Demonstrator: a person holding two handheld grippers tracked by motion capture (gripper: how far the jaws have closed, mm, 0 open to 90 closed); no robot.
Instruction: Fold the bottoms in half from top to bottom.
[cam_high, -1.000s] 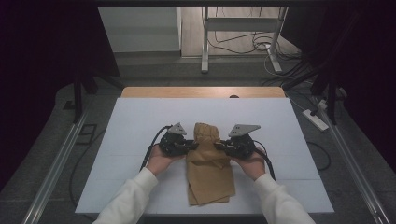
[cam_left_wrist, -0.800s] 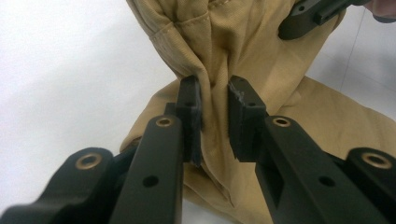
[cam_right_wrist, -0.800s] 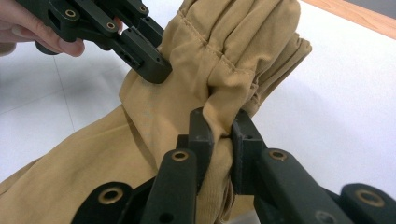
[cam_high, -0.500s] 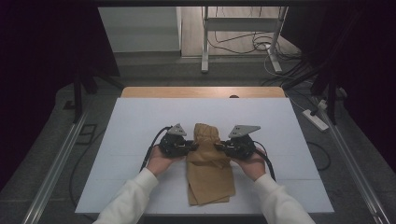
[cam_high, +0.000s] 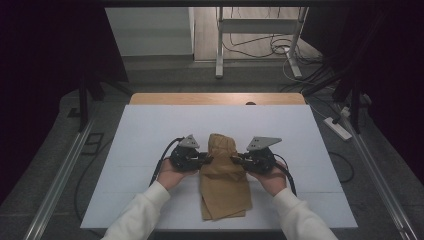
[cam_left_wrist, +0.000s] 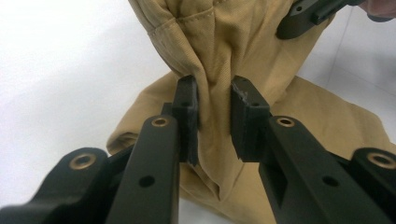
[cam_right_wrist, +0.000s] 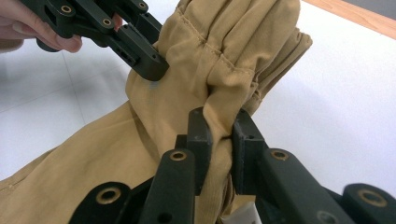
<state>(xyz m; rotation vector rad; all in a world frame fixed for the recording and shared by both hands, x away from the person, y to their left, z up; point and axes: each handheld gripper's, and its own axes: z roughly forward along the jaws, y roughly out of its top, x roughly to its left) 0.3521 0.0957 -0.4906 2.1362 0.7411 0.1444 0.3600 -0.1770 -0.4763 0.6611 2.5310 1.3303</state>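
A tan cloth garment (cam_high: 223, 185) lies lengthwise on the white table top (cam_high: 145, 135), its far end bunched and lifted. My left gripper (cam_high: 206, 159) holds the bunched part from the left and my right gripper (cam_high: 235, 160) holds it from the right. In the left gripper view the left gripper (cam_left_wrist: 215, 109) has a fold of the cloth (cam_left_wrist: 233, 42) pinched between its pads. In the right gripper view the right gripper (cam_right_wrist: 223, 133) is shut on a seamed fold of the cloth (cam_right_wrist: 224, 42), and the left gripper (cam_right_wrist: 144, 56) bites the fabric farther off.
A wooden strip (cam_high: 215, 98) runs along the table's far edge. Beyond it stand a metal frame (cam_high: 219, 45) and loose floor cables (cam_high: 260, 47). A power strip (cam_high: 338, 128) lies on the floor at the right. Metal rails flank the table.
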